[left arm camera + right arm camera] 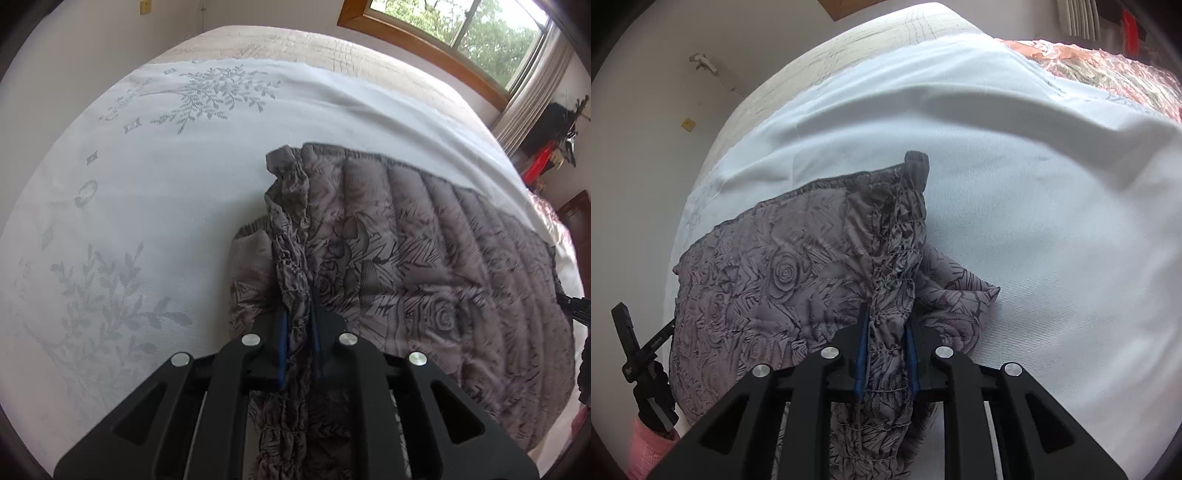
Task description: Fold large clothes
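Nearest, the left gripper (299, 332) and right gripper (886, 347) each pinch the gathered hem of the grey quilted jacket (424, 277), lying on the bed (184, 166). Carry both corners level toward the window-side edge, keeping the hem taut.

**What I can't see**

The gathered band of the quilted garment (406, 258) runs under my left gripper (299, 325) and off the bottom edge; my fingertips are buried in its folds. My right gripper (886, 332) hides the cloth beneath likewise. The garment's near hem is cut off.
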### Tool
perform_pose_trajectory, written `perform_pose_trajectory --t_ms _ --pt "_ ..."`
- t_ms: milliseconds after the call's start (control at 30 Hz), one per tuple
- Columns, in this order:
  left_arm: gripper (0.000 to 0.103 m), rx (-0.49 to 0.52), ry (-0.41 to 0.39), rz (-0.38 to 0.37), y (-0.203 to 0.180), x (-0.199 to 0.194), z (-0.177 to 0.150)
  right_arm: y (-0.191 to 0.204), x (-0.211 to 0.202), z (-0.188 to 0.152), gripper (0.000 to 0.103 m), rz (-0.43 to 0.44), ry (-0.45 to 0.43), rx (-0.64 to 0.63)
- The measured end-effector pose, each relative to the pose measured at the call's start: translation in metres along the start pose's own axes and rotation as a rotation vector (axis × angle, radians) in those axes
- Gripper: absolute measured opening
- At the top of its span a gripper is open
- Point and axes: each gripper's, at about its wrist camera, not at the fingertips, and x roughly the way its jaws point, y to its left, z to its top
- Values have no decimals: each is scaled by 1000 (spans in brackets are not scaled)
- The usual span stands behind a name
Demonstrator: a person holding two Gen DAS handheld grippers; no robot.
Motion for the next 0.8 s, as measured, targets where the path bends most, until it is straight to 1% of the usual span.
perform_pose_trajectory --t_ms 133,233,267,300,333,367,400,433,467,533,600,700,800 --pt "12 19 7 31 -7 2 0 7 1 -6 19 -55 -21 -28" --pt "12 -3 25 33 -5 -6 7 14 -12 -7 28 -117 -49 -27" --pt "14 -20 20 32 -3 -13 9 19 -23 -8 32 -146 -79 -34" --pt "22 -46 -6 31 0 -26 11 25 -36 -12 32 -173 -122 -49" --pt "28 -64 -33 37 3 -37 12 30 -46 -15 32 -201 -156 -61" --pt "31 -78 -79 56 5 -52 14 36 -58 -20 32 -235 -193 -78" --pt "29 -78 -113 74 4 -63 14 44 -68 -26 32 -244 -224 -93" --pt "29 -63 -156 96 -2 -77 13 52 -74 -31 32 -226 -242 -105" --pt "29 -40 -178 99 -11 -86 11 60 -77 -36 32 -207 -252 -118" --pt "29 16 -195 103 -37 -94 5 81 -74 -47 32 -195 -266 -146" --pt "30 73 -196 74 -67 -95 -5 101 -66 -61 32 -163 -271 -168" --pt "30 144 -181 24 -111 -86 -21 123 -48 -77 32 -152 -288 -192" --pt "35 164 -182 14 -130 -77 -33 135 -33 -86 32 -163 -303 -202"
